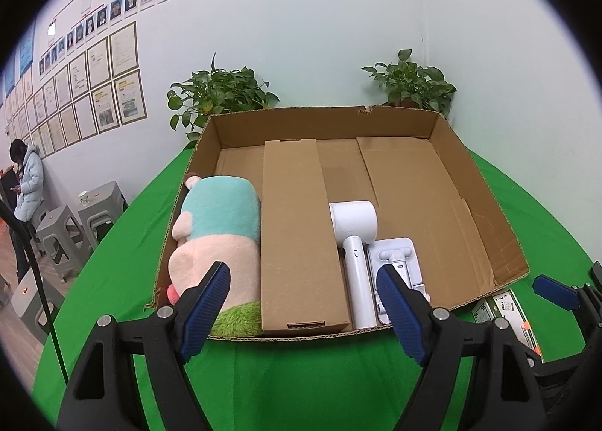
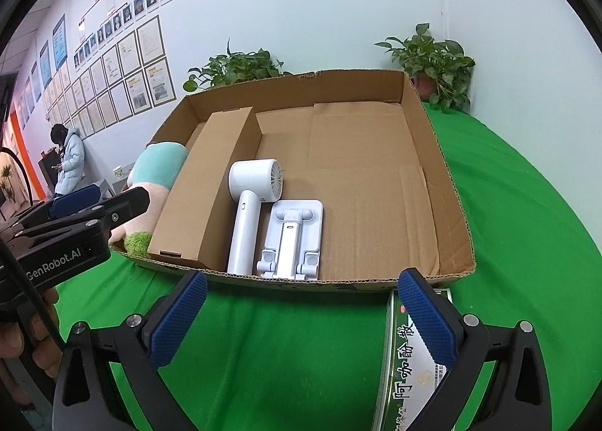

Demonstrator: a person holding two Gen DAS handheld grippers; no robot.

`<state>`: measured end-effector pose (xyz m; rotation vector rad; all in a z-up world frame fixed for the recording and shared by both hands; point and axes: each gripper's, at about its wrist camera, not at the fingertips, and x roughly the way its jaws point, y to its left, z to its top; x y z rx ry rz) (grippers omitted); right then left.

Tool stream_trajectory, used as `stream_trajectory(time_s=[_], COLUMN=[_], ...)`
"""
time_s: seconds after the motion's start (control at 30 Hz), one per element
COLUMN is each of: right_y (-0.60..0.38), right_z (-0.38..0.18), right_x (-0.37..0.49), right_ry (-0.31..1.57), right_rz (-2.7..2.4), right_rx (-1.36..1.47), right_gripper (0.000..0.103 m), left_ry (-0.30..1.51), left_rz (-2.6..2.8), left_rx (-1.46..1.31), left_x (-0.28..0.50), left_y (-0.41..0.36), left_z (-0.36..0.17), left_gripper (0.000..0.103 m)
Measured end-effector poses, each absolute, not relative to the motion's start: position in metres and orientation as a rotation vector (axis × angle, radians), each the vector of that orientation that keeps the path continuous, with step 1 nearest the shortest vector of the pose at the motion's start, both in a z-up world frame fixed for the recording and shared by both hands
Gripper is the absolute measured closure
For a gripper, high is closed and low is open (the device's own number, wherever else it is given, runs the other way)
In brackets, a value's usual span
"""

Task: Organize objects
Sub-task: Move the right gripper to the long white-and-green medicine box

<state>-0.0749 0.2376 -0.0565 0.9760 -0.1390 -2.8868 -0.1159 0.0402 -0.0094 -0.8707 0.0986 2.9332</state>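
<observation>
Left wrist view: left tongs released, gaping, empty; right tongs likewise gaping, empty.

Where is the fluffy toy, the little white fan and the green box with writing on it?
Fluffy toy (image 1: 222, 220), left wrist view, on its teal back.
Little white fan (image 2: 244, 220), right wrist view, on its handle.
Green box (image 2: 408, 374), right wrist view, on its printed top.

I see a plain brown corrugated cardboard tray on the bright green tablecloth. At nine o'clock inside it lies a soft plush toy in teal, pale pink and a grass-green tuft; beside it, a long brown cardboard box. The handheld plastic fan and folding plastic stand are white. At five o'clock, a green-and-white printed carton. My gripper pads are dotted blue.
</observation>
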Motion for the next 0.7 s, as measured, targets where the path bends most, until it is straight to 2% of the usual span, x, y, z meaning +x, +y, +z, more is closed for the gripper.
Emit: stream_trajectory(time_s=[0.43,0.6,0.7], right_y=[0.249,0.262,0.276], right_z=[-0.062,-0.067,-0.080], right_x=[-0.062,-0.052,-0.042], right_ry=[-0.118,-0.133,-0.102], right_rz=[-2.869,-2.849,-2.863], right_rx=[0.963,0.963,1.011], right_gripper=[0.001,0.001,0.001], left_ry=[0.091,-0.009,0.006], left_rz=[2.944,2.793,2.702], left_rx=[-0.886,-0.956,-0.966], left_x=[-0.113,-0.115,-0.110], left_y=[0.044,0.050,0.060], left_z=[-0.012,-0.020,-0.030], left_gripper=[0.023,0.023,0.023])
